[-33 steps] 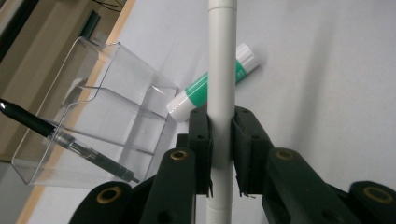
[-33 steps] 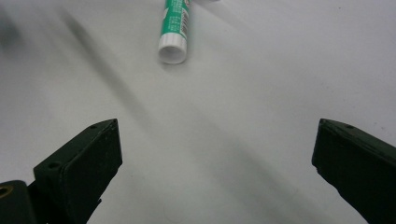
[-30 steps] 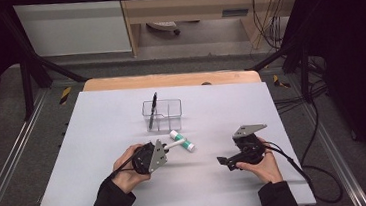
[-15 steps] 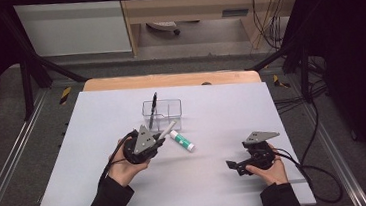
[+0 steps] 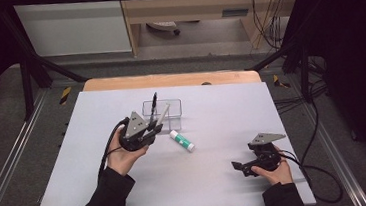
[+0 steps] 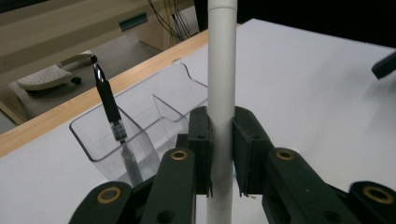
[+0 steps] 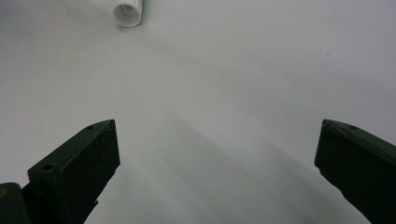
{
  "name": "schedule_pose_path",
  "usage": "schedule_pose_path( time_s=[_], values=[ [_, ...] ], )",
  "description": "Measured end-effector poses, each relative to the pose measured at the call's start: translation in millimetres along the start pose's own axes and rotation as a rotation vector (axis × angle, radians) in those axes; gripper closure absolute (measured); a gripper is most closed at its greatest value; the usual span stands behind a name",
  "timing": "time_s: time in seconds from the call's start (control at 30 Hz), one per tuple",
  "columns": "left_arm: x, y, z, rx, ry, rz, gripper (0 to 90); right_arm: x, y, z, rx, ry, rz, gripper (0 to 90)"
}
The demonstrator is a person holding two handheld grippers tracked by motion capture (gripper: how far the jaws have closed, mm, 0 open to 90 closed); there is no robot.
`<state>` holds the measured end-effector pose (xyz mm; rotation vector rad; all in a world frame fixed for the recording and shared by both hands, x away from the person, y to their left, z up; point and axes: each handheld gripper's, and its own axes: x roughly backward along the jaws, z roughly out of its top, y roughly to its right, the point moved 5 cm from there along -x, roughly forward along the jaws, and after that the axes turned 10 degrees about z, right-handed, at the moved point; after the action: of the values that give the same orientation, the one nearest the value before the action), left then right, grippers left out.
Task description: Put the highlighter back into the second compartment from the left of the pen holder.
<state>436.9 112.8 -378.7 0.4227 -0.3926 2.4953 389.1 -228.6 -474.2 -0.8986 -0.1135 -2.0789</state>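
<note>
My left gripper (image 5: pixel 153 128) is shut on a white pen (image 5: pixel 163 113), held above the table just in front of a clear two-compartment holder (image 5: pixel 171 105). In the left gripper view the white pen (image 6: pixel 221 70) stands upright between the pads of the left gripper (image 6: pixel 222 148). A black pen (image 6: pixel 108 105) leans in the left compartment of the holder (image 6: pixel 170 100). A white and green glue stick (image 5: pixel 182 140) lies on the table to the right of that hand. My right gripper (image 5: pixel 240 167) rests open near the front right, nothing between its fingers (image 7: pixel 77 163), with the glue stick (image 7: pixel 129 10) far ahead.
The white table top (image 5: pixel 221 109) ends in a wooden strip (image 5: pixel 169 79) at the back. Cables (image 5: pixel 323 181) trail off the right side. A metal frame rail (image 5: pixel 5 163) runs along the left edge.
The left gripper has lifted and moved away from me toward the holder with the white pen. The right gripper has drawn back to the right, nearer the front edge.
</note>
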Motion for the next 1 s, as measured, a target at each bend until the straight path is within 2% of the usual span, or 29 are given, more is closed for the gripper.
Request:
schedule_pose_path(
  time_s=[0.37, 0.8, 1.0],
  values=[
    [-9.9, -7.6, 20.3, 0.02, 0.012, 0.018, 77.5, 2.1, -0.1, 0.1, -0.001, 0.009, 0.006, 0.7],
    [-30.6, -16.4, 36.8, 0.097, 0.016, 0.023, 77.6, 1.0, 0.1, -0.6, 0.004, 0.005, 0.008, 0.7],
    [-42.3, -21.7, 45.1, 0.11, 0.016, 0.048, 77.6, 1.0, 0.0, -0.7, 0.003, 0.005, 0.01, 0.7]
  ],
)
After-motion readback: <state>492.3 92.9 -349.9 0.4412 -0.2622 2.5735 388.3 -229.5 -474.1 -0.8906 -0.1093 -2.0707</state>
